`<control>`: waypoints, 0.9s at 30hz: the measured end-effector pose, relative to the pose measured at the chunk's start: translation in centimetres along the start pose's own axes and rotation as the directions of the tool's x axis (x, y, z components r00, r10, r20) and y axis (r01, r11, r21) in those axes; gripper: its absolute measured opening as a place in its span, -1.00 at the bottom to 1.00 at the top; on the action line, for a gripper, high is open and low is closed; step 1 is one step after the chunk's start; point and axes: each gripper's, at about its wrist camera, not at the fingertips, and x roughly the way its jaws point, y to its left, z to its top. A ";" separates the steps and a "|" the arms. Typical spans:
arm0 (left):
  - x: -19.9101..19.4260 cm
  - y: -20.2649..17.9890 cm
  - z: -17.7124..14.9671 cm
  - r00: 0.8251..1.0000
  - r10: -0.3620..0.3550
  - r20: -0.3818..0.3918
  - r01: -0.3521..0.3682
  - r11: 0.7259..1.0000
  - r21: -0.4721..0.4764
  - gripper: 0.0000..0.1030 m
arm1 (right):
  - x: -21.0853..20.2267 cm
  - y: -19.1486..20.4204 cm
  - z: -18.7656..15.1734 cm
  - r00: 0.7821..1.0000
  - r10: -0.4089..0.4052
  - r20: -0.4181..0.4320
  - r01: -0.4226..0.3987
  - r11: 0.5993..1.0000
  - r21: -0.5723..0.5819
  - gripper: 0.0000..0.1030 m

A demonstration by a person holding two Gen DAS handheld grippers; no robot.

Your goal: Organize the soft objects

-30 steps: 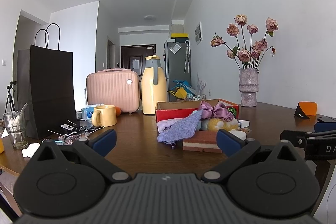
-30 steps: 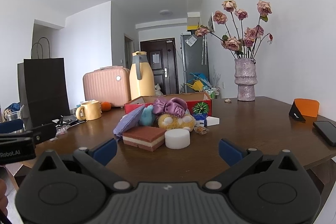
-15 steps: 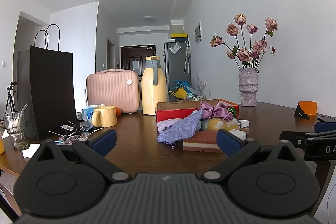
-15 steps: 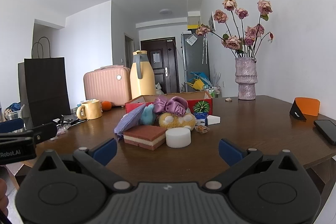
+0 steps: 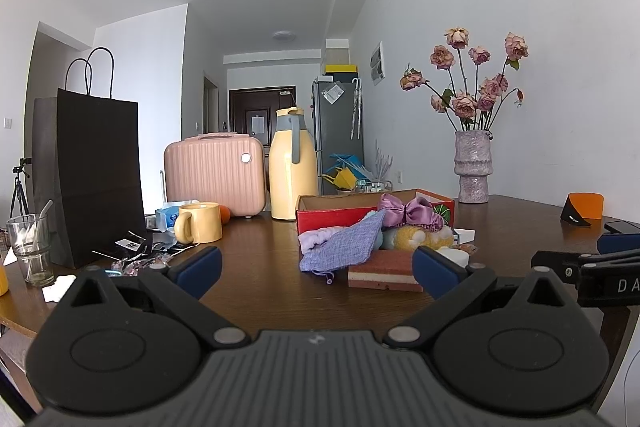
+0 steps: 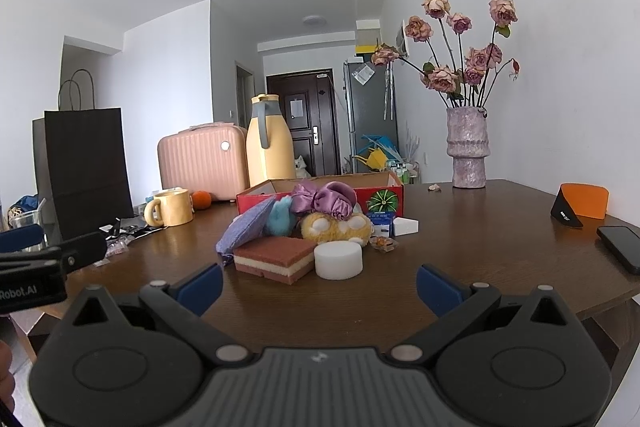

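A red cardboard box stands mid-table with soft things heaped in front of it: a purple cloth, a blue plush, a purple satin bow, a yellow plush, a brown-and-cream sponge and a white round sponge. The left wrist view shows the same box, cloth and sponge. My left gripper and right gripper are both open and empty, short of the heap.
On the brown table stand a vase of dried roses, a yellow jug, a pink case, a yellow mug, a black paper bag, a glass, a phone and an orange holder.
The right gripper has crept slightly closer to the heap. The left gripper has barely moved.
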 end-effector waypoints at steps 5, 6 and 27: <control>0.0 0.0 0.0 1.000 0.000 -0.001 0.000 1.000 -0.001 1.00 | 0.0 -0.1 0.0 1.000 -0.002 0.000 0.002 1.000 0.003 1.00; 0.0 0.0 0.0 1.000 0.001 -0.002 -0.001 1.000 -0.001 1.00 | 0.0 -0.1 0.0 1.000 -0.002 -0.001 0.002 1.000 0.004 1.00; 0.4 0.1 0.0 1.000 -0.005 0.002 0.005 1.000 0.020 1.00 | -0.1 -0.4 0.0 1.000 -0.005 0.003 0.005 1.000 0.020 1.00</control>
